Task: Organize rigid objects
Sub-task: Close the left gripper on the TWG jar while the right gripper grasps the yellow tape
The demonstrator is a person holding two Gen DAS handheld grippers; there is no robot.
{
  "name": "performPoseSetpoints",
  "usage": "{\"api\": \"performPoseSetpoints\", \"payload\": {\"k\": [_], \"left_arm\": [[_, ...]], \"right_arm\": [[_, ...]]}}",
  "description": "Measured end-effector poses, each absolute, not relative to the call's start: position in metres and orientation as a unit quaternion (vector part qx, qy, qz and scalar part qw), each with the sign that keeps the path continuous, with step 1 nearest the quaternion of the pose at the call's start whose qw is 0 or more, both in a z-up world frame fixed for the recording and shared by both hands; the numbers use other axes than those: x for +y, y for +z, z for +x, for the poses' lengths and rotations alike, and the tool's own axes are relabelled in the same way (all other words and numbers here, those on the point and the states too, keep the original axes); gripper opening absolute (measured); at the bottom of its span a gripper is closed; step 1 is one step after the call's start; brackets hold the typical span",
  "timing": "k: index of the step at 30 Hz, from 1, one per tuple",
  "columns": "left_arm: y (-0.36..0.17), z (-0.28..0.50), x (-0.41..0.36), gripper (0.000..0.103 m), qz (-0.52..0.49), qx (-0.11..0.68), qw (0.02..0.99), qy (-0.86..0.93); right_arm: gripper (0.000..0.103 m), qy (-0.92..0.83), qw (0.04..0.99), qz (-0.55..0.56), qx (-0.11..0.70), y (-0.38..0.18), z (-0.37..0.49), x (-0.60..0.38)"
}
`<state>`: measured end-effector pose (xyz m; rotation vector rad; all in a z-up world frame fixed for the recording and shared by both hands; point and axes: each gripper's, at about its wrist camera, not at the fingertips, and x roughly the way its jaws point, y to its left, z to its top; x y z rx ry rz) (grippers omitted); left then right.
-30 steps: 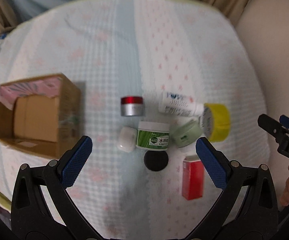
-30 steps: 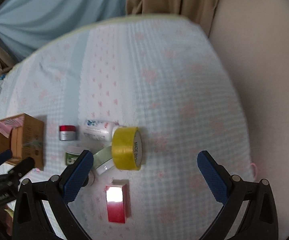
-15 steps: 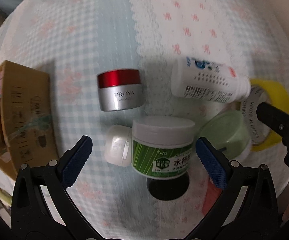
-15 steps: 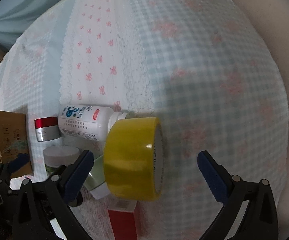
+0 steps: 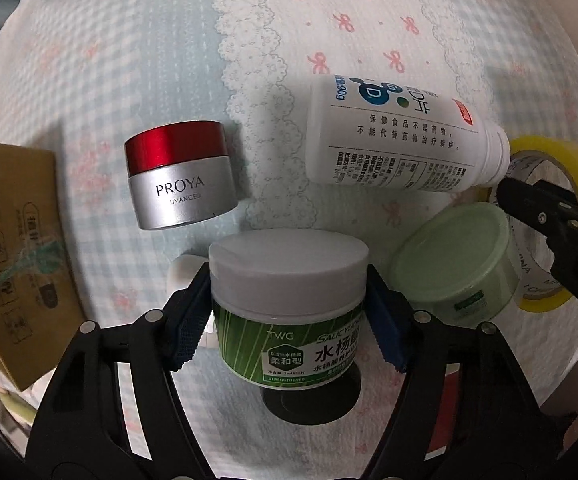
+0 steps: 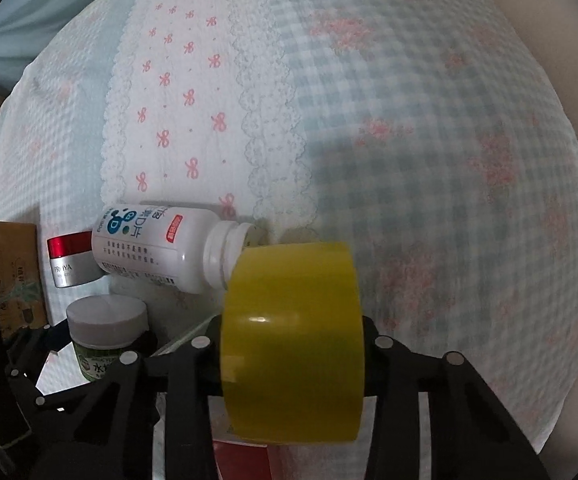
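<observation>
My left gripper (image 5: 289, 320) is shut on a green-labelled jar with a white lid (image 5: 289, 300), blue pads against both its sides. The jar also shows in the right wrist view (image 6: 107, 332). My right gripper (image 6: 293, 352) is shut on an upright roll of yellow tape (image 6: 293, 340); the roll shows in the left wrist view (image 5: 569, 168). A red-lidded silver jar (image 5: 181, 180), a white bottle lying on its side with no cap (image 5: 401, 140) and a pale green jar (image 5: 457, 264) lie around them on the checked cloth.
An open cardboard box (image 5: 13, 248) stands at the left. A small white jar (image 5: 183, 280) sits behind my left finger. A black disc (image 5: 309, 404) lies under the green-labelled jar. A red box (image 6: 245, 460) lies below the tape.
Both grippers moved down and in toward the objects and closed: the left onto the green-labelled jar, the right onto the yellow tape roll.
</observation>
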<state>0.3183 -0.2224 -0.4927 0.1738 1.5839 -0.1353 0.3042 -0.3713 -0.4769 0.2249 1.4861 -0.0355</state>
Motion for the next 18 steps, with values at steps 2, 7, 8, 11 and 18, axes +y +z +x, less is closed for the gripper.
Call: {"api": "performPoseSetpoints", "payload": {"k": [2, 7, 8, 11, 18], "left_arm": [[-0.494, 0.317, -0.220, 0.068, 0.076, 0.709, 0.698, -0.061], [-0.490, 0.314, -0.218, 0.068, 0.071, 0.706, 0.702, -0.058], [-0.488, 0.315, -0.217, 0.068, 0.070, 0.706, 0.703, -0.058], [-0.479, 0.314, -0.210, 0.068, 0.063, 0.700, 0.709, -0.057], [-0.448, 0.312, -0.197, 0.068, 0.052, 0.683, 0.726, -0.062]], "right_arm": [[0.036, -0.016, 0.731, 0.100, 0.675, -0.477, 0.304, -0.370], [0.035, -0.019, 0.731, 0.108, 0.674, -0.477, 0.300, -0.368], [0.035, -0.021, 0.731, 0.111, 0.673, -0.476, 0.299, -0.369], [0.035, -0.026, 0.734, 0.109, 0.669, -0.468, 0.295, -0.377], [0.035, -0.045, 0.750, 0.112, 0.650, -0.433, 0.284, -0.390]]}}
